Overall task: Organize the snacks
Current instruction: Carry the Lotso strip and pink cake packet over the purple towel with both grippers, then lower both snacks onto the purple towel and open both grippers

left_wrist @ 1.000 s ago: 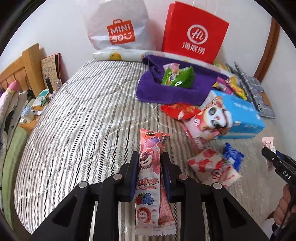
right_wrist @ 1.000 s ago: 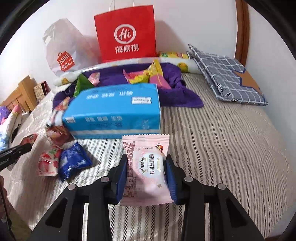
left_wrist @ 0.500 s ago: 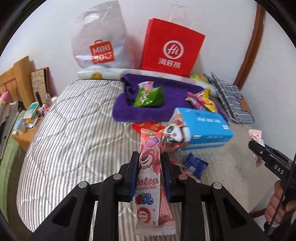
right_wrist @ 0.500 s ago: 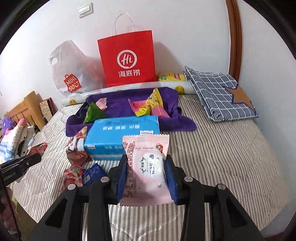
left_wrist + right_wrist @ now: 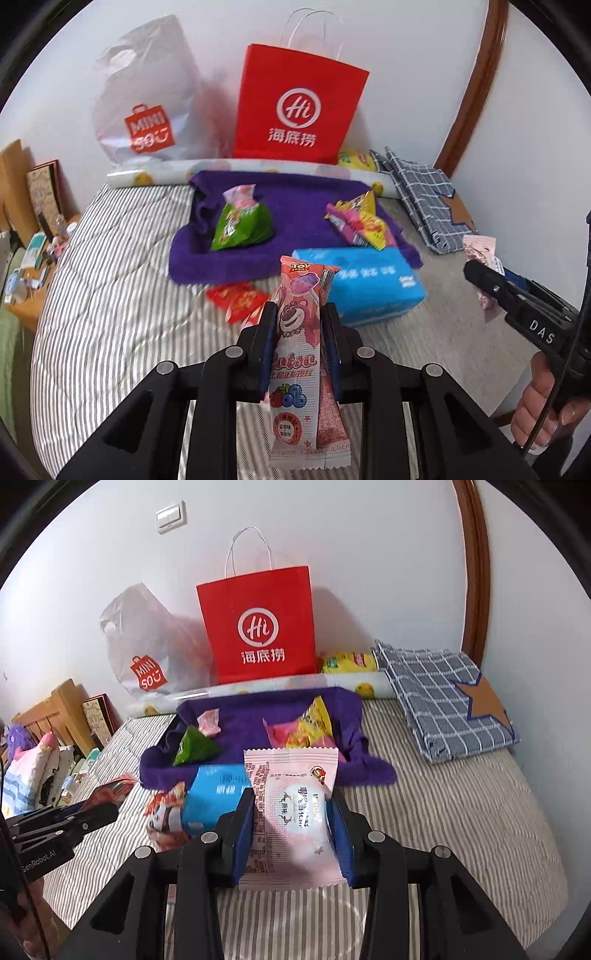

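Left gripper [image 5: 300,345] clamped on the pink Lotso snack stick [image 5: 295,354], held upright, centre-bottom of the left wrist view. Right gripper [image 5: 291,825] closed on the pale pink pastry packet [image 5: 291,812], centre-low in its own view. Both up over the striped bedspread [image 5: 110,295]. Mid-frame: blue tissue pack [image 5: 365,284], w/ a red packet [image 5: 238,299] just left of it. Behind, purple towel [image 5: 295,199] carrying a green bag [image 5: 240,225] & yellow-pink packets [image 5: 360,225]. Red paper bag [image 5: 299,110] & white MINISO bag [image 5: 147,103] vs. the wall, upper centre.

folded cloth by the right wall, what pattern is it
Folded cloth: blue-grey with a white grid check and a tan star patch; clearest in the right wrist view.
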`<state>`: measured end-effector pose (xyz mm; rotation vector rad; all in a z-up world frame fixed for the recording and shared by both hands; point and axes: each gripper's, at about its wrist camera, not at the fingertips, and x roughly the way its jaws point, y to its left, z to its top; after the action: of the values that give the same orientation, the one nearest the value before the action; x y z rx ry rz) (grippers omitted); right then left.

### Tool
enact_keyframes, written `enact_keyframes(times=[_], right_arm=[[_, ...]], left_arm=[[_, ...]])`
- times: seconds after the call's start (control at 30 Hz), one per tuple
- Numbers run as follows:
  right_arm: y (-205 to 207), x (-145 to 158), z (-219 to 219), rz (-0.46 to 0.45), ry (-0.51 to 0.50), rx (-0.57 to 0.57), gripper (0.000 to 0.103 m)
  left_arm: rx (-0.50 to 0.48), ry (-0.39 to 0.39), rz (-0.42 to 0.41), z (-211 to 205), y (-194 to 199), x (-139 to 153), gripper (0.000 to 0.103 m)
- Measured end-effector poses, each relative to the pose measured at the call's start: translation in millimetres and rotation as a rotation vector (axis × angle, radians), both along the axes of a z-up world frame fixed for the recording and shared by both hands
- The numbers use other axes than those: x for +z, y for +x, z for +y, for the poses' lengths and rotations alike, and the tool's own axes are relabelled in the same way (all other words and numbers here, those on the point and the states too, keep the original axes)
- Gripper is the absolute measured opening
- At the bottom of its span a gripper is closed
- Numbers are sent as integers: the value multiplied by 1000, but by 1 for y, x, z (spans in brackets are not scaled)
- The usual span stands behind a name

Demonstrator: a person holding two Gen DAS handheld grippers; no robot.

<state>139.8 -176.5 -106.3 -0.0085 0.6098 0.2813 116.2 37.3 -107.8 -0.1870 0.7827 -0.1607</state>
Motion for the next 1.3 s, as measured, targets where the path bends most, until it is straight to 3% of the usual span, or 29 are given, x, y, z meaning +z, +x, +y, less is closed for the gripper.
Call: enact_keyframes(times=[0.23,0.6,1.3], right_arm=[[27,19,7,-7,12,12,37],[82,21,25,11,21,34,37],[180,-6,61,43,5,35,37]], left_arm=[[-9,-3,-9,-2,28,18,25],[39,10,9,18,82,27,25],[73,20,48,43,170,-4,25]])
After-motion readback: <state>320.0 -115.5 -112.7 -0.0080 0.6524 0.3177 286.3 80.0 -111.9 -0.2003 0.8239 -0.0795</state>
